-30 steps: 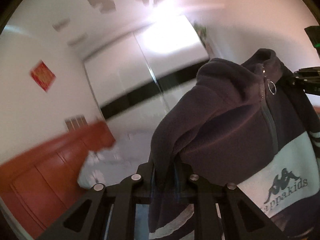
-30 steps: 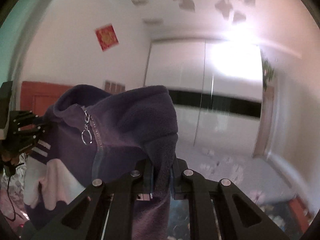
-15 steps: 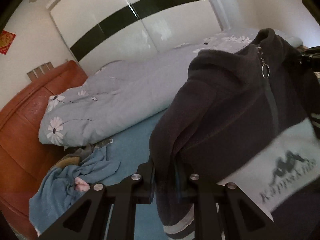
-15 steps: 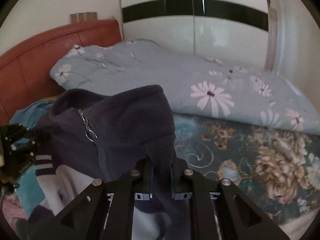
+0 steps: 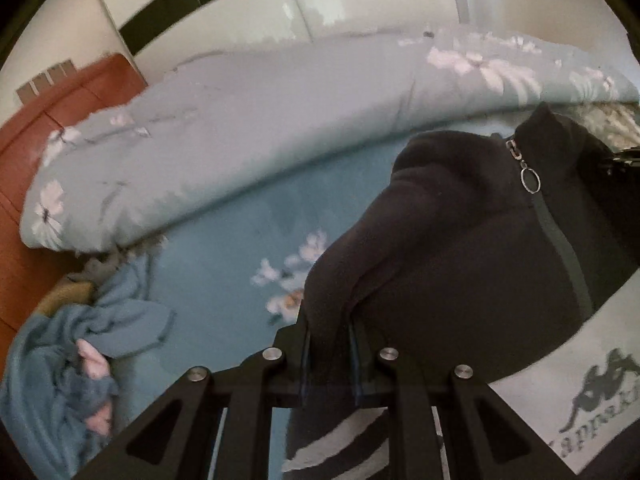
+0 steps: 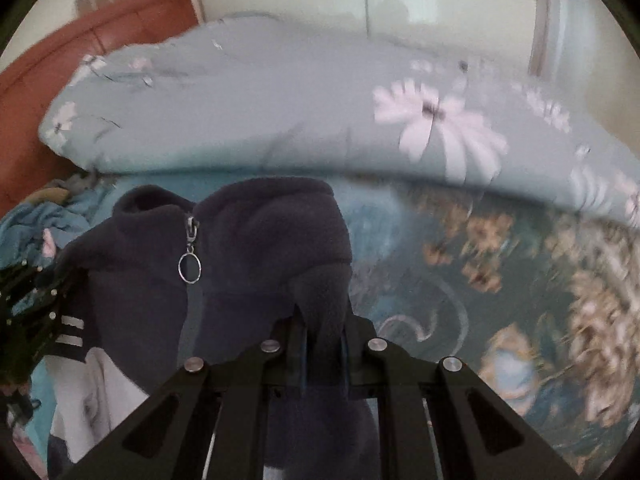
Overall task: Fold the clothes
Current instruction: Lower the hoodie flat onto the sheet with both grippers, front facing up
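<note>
Floral bed (image 5: 224, 248), one dark fleece (image 5: 460, 272), two hand-held grippers pinching it, perhaps shoulders.

Jacket (image 5: 472, 264) pale chest panel: logo w/ two seated figures, lettering under it, partly cut off — reads approx "kappa k…"
Elsewhere: no legible text

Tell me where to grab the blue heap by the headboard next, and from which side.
Take the blue garment by the loose flap that sticks out toward the open sheet, coming from that side. The rest is bunched against the headboard with pink items tangled in. Both claws, left and right, are shut on the fleece.
</note>
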